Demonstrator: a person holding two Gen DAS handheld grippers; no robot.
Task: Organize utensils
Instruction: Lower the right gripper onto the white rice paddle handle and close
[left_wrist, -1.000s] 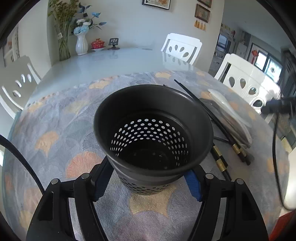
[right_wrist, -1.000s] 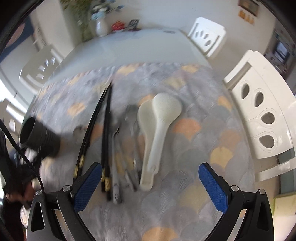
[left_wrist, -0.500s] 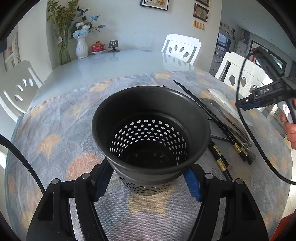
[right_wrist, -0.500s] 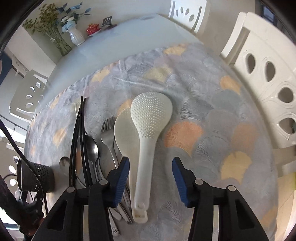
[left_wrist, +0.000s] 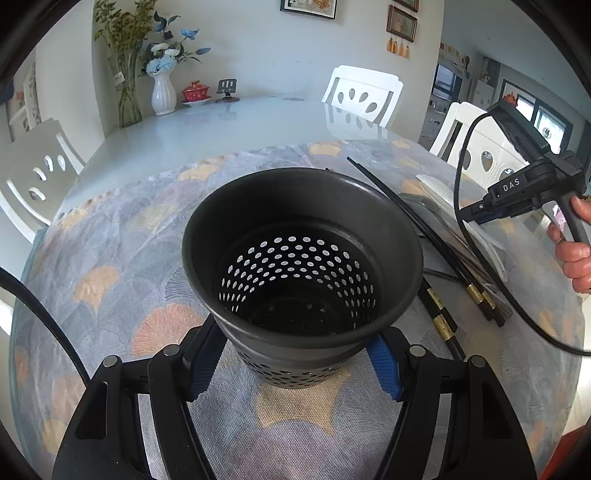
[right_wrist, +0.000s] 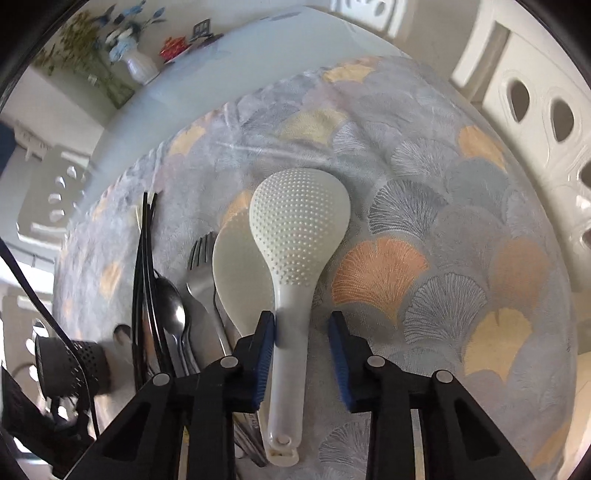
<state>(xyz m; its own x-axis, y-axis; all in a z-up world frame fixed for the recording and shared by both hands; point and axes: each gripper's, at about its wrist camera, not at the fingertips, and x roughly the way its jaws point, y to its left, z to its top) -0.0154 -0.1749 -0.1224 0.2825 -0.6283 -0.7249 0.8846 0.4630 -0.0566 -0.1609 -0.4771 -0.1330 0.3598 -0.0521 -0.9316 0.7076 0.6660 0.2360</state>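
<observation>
Right gripper (right_wrist: 303, 336) sits low over the dotted white rice paddle (right_wrist: 295, 258), pointing steeply down at the cloth, and I have its jaws straddling the paddle's handle. They have just been closing in. The left pad touches the handle's edge, while the right pad stands clear of it with cloth showing in the gap, so I judge this as not yet a grip. I aimed at the neck just behind the bowl because the handle there is narrow and lies on top of the pile. A second smooth paddle (right_wrist: 236, 273) lies tucked under it on the gripper's left, and further left are the fork (right_wrist: 201, 258), a spoon (right_wrist: 171, 306) and the black chopsticks (right_wrist: 146, 258).

Left gripper (left_wrist: 295, 362) is pinching the black perforated holder (left_wrist: 301, 258) across its lower wall, blue pads pressed to both sides. I hold it tilted with its mouth open towards the utensils so that a handle can go straight in. It looks empty inside. From that side the utensils lie off to the holder's right on the patterned tablecloth (left_wrist: 110, 258), with the right gripper hanging above them.
</observation>
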